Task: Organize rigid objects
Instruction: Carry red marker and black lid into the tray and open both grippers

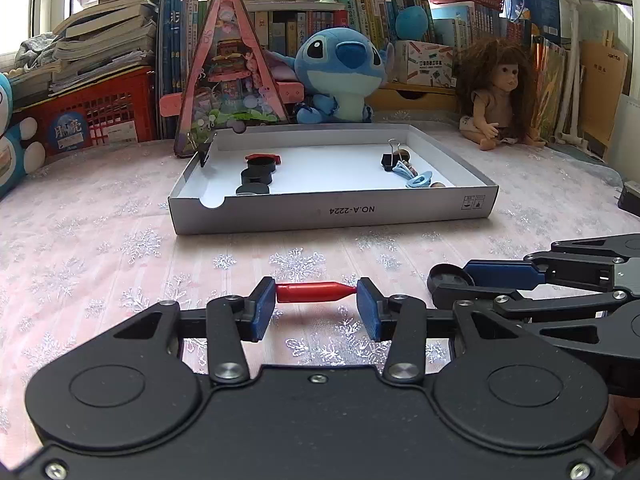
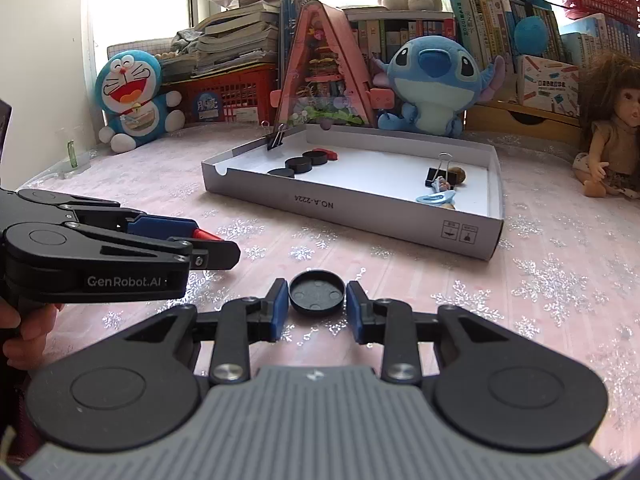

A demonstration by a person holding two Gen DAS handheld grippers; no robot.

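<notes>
The left gripper has its blue pads pressed on the two ends of a red peg, which lies crosswise between them just above the pink snowflake cloth. The peg's narrow tip meets the right-hand pad; its thick end meets the left one.

The right gripper is closed on a black cap, one pad on each side of its rim. The cap's hollow underside faces up and it sits low over the cloth. In the left wrist view the same cap shows at the tip of the right gripper's fingers, to the right of the peg and near it. In the right wrist view the left gripper comes in from the left edge, the peg's red tip showing past its pad, and part of a hand grips its handle.

Beyond both grippers, well apart from them, a shallow grey box stands on the cloth with its open side up. Along its left side lie three black discs in a row, with a red piece behind them and a binder clip standing on the left wall. At its right end are another binder clip, a light blue clip and a small brown thing.

Behind the box stand a pink triangular toy house, a blue plush, a doll, a red crate and shelves of books. A round blue-and-white plush sits at the far left.
</notes>
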